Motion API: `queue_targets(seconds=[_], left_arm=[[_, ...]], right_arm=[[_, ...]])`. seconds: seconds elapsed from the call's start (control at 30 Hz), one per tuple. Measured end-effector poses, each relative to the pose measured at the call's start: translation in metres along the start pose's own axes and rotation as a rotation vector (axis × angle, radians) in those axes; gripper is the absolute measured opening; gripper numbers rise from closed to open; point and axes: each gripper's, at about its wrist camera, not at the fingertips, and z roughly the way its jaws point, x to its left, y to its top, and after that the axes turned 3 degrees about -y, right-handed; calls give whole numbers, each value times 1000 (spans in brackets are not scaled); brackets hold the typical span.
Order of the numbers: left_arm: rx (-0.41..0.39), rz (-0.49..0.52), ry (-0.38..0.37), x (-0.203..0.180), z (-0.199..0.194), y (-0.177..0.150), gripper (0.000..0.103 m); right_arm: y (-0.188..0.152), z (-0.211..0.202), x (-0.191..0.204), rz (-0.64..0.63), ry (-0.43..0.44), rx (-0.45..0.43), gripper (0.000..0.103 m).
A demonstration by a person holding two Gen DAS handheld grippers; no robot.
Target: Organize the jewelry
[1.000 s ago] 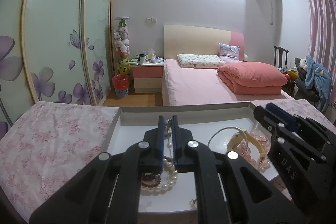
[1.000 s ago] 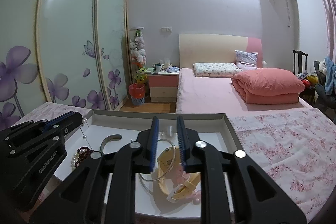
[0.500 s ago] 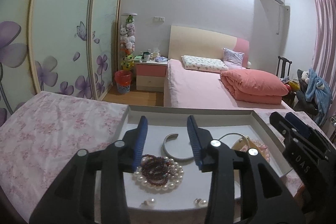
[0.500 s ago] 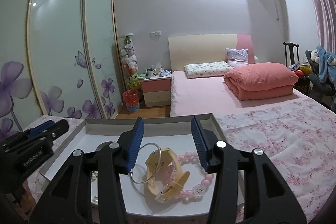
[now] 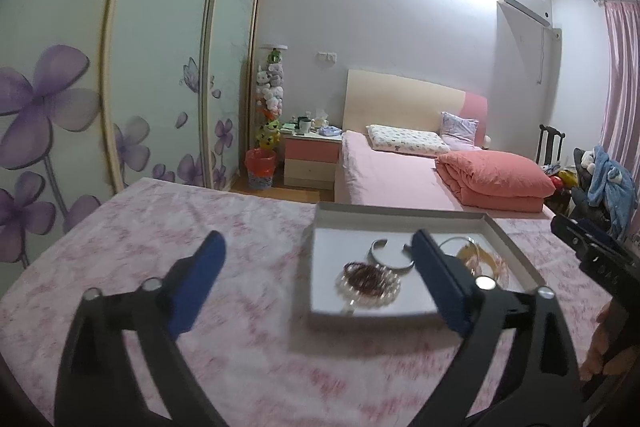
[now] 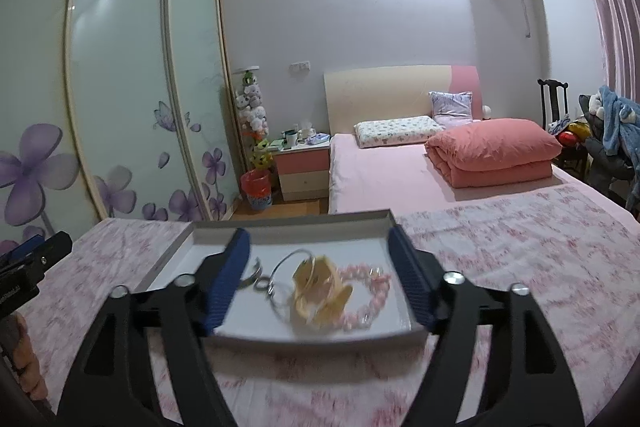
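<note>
A shallow white tray [image 6: 288,230] sits on the floral-cloth counter [image 6: 520,251], ahead of both grippers. Between the right gripper's [image 6: 318,269] blue fingers lie a thin wire hoop [image 6: 286,267], a yellow band [image 6: 320,291] and, nearer its right finger, a pink bead bracelet [image 6: 372,291]. Just left of the left gripper's [image 5: 316,269] right finger rest a silver cuff [image 5: 390,257] and a dark bead bracelet [image 5: 366,275] ringed by pearls [image 5: 372,293]. Both grippers' jaws have just been opening; they stand wide apart, gripping nothing.
</note>
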Motion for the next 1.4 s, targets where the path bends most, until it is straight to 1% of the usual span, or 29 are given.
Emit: queue_targets(seconds=[0.07, 0.1, 0.13, 0.2, 0.3, 0.4, 0.47, 0.6, 0.77, 0.9, 1.4], left_arm=[[-6, 19, 24, -1, -12, -8, 99], [-9, 27, 34, -1, -18, -11, 99], [-8, 36, 38, -2, -23, -15, 99], [-5, 43, 43, -3, -32, -22, 99], [-4, 47, 53, -5, -42, -28, 99], [-22, 54, 67, -7, -56, -32, 99], [-33, 63, 70, -10, -62, -35, 99], [-34, 90, 59, -20, -70, -41, 99], [-20, 117, 50, -27, -69, -46, 99], [-7, 103, 48, -25, -67, -48, 99], [0, 102, 44, -24, -64, -50, 99]], right_arm=[[-7, -13, 4, -6, 2, 3, 89], [-9, -17, 6, -8, 2, 4, 95], [-13, -24, 7, -12, 3, 5, 98], [-18, -33, 12, -25, 0, 1, 101], [-26, -47, 20, -76, -37, -23, 101], [-34, -61, 28, -142, -107, -68, 101], [-38, -67, 29, -148, -119, -77, 101], [-44, -73, 27, -136, -104, -68, 101], [-54, -72, 22, -121, -114, -38, 101], [-55, -69, 19, -104, -112, -25, 101], [-56, -71, 18, -98, -98, -29, 101]])
